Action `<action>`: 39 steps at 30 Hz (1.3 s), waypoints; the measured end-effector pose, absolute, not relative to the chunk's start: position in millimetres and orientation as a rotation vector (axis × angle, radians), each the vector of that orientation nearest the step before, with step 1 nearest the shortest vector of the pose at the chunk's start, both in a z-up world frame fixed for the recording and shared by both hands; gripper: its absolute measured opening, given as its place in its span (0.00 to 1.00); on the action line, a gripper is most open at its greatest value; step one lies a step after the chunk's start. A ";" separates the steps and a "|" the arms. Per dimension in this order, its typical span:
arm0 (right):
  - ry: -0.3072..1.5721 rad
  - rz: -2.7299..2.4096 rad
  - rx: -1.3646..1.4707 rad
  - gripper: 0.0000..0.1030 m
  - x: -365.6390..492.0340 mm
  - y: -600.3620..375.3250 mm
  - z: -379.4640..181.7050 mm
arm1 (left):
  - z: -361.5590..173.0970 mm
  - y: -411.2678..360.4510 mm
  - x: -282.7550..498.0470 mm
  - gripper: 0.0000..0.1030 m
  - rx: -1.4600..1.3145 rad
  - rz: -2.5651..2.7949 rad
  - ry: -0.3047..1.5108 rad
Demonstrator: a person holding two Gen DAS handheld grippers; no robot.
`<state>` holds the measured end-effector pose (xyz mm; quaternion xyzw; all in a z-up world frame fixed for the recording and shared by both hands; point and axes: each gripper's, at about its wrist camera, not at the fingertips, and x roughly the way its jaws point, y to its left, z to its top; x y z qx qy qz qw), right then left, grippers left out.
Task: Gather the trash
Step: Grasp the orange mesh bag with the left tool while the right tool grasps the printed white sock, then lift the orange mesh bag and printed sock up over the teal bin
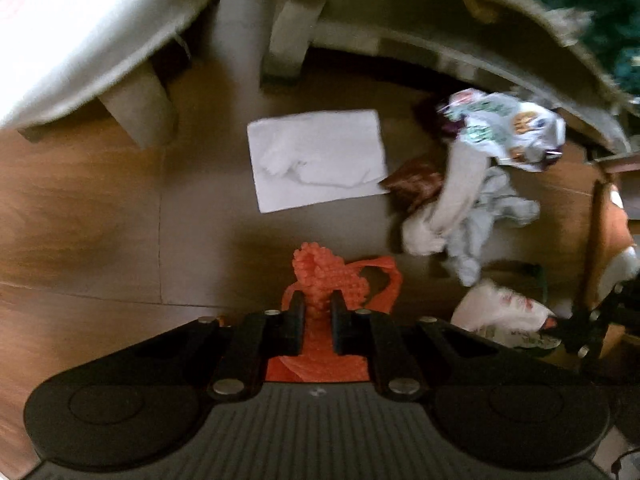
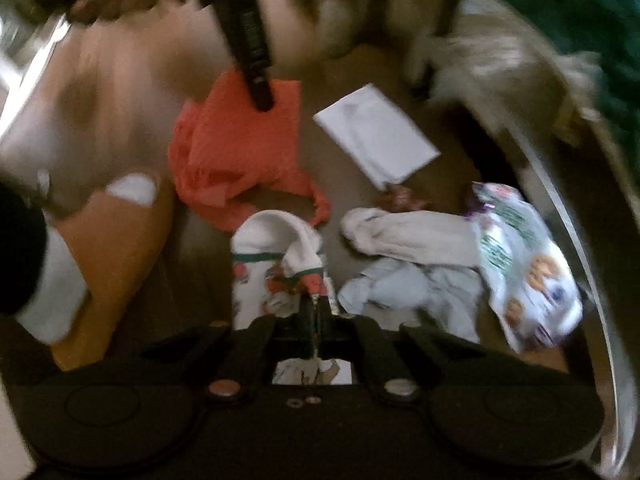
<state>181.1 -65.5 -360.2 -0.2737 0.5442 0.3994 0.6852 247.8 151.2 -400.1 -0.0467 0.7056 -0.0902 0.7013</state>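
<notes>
The left gripper [image 1: 318, 312] pinches a limp orange plastic bag [image 1: 320, 276]. The right gripper [image 2: 316, 312] pinches a soft printed white wrapper [image 2: 276, 264]. Both look light, best held by bunched folds.

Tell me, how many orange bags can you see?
1. The orange bag lies bunched on the floor beside the white paper, with the left gripper pinching it. Others could hide under the clutter.
</notes>
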 end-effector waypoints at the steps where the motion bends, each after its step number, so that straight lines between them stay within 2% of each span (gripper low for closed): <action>1: 1.214 0.870 -0.587 0.02 183.3 -70.1 -349.8 | -390.8 148.8 246.7 0.11 -0.099 -0.210 1.564; 10: 1.068 0.693 -0.399 0.02 186.6 -105.9 -237.3 | -273.4 123.9 240.7 0.11 -0.006 -0.262 1.413; 20: 0.787 0.559 -0.367 0.01 164.6 -143.2 -105.9 | -124.6 79.5 221.2 0.11 0.131 -0.178 1.116; 39: 0.294 0.413 -0.222 0.01 163.1 -206.9 163.2 | 162.9 13.6 175.2 0.11 0.157 -0.121 0.570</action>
